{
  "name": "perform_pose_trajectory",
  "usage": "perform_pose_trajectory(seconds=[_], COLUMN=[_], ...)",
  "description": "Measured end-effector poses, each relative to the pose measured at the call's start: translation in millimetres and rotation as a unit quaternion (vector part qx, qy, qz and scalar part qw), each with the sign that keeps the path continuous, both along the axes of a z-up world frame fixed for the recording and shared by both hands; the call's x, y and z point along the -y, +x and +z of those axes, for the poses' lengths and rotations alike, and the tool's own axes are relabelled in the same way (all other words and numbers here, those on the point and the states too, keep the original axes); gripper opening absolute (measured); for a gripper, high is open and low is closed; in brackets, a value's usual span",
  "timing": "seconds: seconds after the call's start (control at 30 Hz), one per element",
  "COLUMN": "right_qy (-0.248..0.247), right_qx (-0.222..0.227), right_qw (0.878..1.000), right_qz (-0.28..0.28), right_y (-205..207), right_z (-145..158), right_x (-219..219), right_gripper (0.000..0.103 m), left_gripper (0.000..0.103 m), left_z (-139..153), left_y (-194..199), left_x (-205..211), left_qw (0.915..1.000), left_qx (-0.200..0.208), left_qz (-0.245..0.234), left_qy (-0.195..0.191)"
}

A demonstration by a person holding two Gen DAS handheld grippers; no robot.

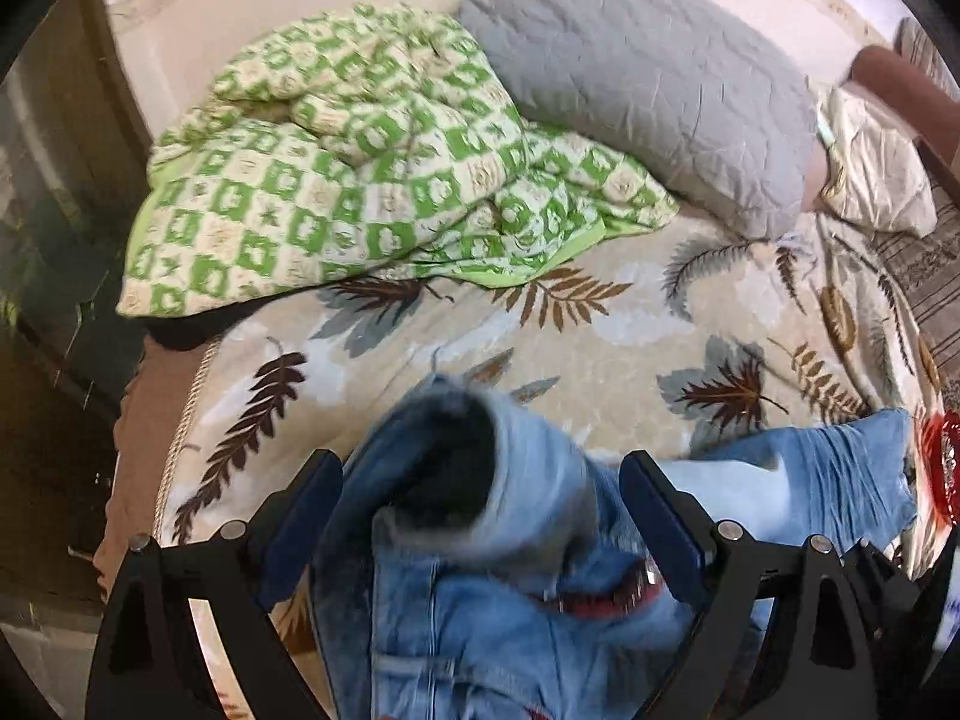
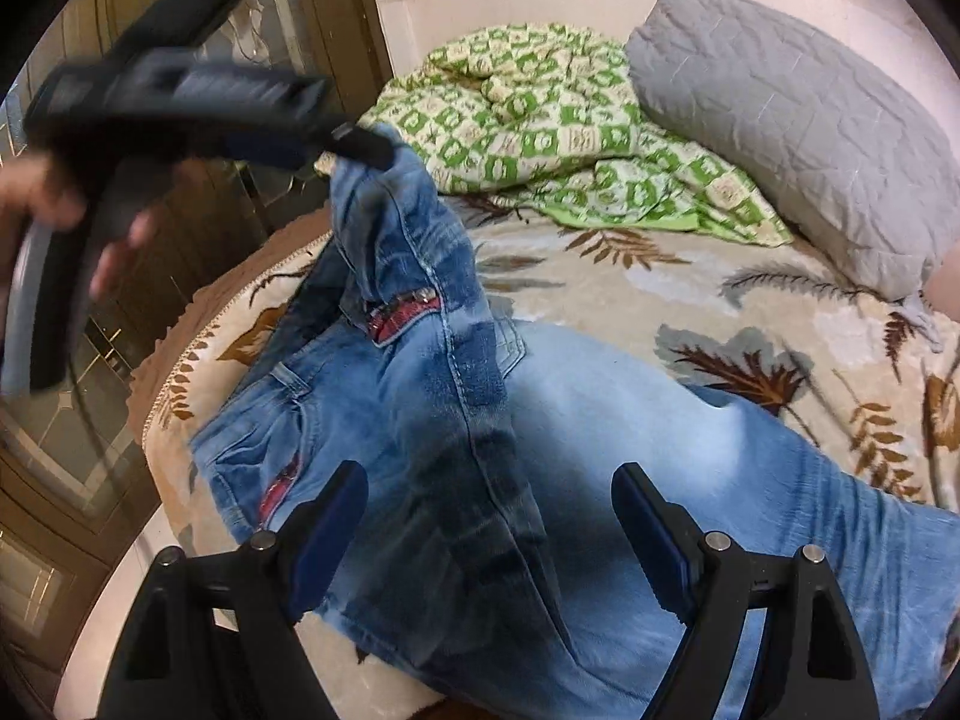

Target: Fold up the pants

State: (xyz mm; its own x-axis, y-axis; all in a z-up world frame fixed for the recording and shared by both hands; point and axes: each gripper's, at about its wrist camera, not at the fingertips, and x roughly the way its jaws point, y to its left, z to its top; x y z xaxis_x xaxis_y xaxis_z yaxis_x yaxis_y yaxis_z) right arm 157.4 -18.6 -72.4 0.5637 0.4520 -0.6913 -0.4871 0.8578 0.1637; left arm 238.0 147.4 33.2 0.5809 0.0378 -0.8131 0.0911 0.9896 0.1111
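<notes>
Light blue jeans point(image 2: 540, 450) with red pocket trim lie on the leaf-patterned bedspread point(image 2: 690, 300). In the right wrist view the left gripper point(image 2: 360, 147) is raised at upper left, blurred, with one end of the jeans hanging lifted from its tip. In the left wrist view a bunched fold of the jeans point(image 1: 474, 480) rises between the fingers of my left gripper point(image 1: 480, 480), which stand wide apart. My right gripper point(image 2: 489, 534) is open and empty, hovering just above the jeans.
A green checked quilt point(image 1: 360, 168) is heaped at the back of the bed, beside a grey pillow point(image 1: 648, 90). A cream pillow point(image 1: 870, 168) lies at far right. A wooden cabinet point(image 2: 180, 360) stands left of the bed edge.
</notes>
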Motion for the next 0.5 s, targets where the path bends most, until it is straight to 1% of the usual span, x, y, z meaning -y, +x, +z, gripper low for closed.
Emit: perform_pose_trajectory(seconds=[0.1,0.17,0.2,0.23,0.27,0.3,0.33,0.37,0.43,0.5], right_qy=[-0.010,-0.012,-0.014,-0.016,-0.019,-0.023,-0.024,-0.023,-0.037,-0.046], right_qx=[-0.008,-0.014,-0.015,-0.014,-0.010,-0.005,-0.007,-0.009,0.010,0.026], right_qw=[1.000,1.000,1.000,1.000,1.000,0.999,0.999,0.999,0.999,0.998], right_qz=[0.005,0.008,0.012,0.017,0.020,0.026,0.029,0.030,0.039,0.045], right_y=[15,23,26,27,28,28,27,26,18,7], right_z=[-11,-17,-20,-22,-23,-25,-26,-26,-24,-19], right_x=[-7,-12,-14,-16,-18,-21,-23,-24,-29,-32], right_gripper=[0.086,0.086,0.086,0.085,0.066,0.044,0.017,0.015,0.010,0.009], left_gripper=[0.094,0.092,0.070,0.040,0.025,0.024,0.024,0.023,0.022,0.022], left_z=[-10,-13,-14,-15,-20,-24,-26,-26,-21,-12], left_y=[16,17,17,18,20,21,18,15,5,-7], left_x=[10,15,17,19,19,20,23,25,24,20], left_qw=[0.9996,0.9995,0.9994,0.9992,0.9985,0.9978,0.9971,0.9968,0.9974,0.9984], left_qx=[-0.021,-0.020,-0.018,-0.023,-0.044,-0.054,-0.053,-0.054,-0.046,-0.035], left_qz=[-0.005,-0.013,-0.015,-0.018,-0.021,-0.019,-0.026,-0.029,-0.030,-0.027], left_qy=[0.018,0.022,0.026,0.029,0.025,0.034,0.046,0.051,0.046,0.035])
